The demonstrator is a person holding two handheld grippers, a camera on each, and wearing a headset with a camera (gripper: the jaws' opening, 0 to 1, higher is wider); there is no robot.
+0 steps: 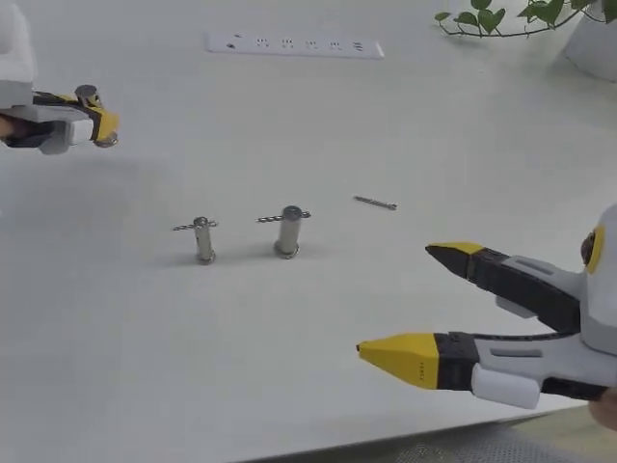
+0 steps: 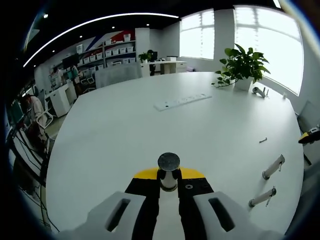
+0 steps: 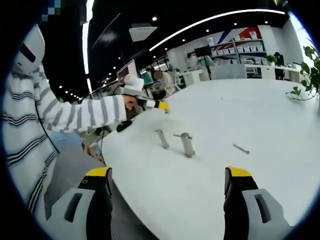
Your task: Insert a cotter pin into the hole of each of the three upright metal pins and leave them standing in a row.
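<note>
Jaws of left gripper (image 2: pixel 169 176) clamped on metal pin (image 2: pixel 169 163), right gripper (image 1: pixel 393 300) jaws wide apart, empty

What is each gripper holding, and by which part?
The left gripper grips a metal pin by its shank, just below the head. The right gripper is open and holds nothing.

Lighting bright and even, daylight entering by the windows (image 2: pixel 250 40) with a ceiling strip light (image 2: pixel 140 13) overhead; white table (image 1: pixel 318 367) shows mild glare, shadows beside the metal pins (image 1: pixel 204 241) soft and faint, both gripper views bowed at the edges.
</note>
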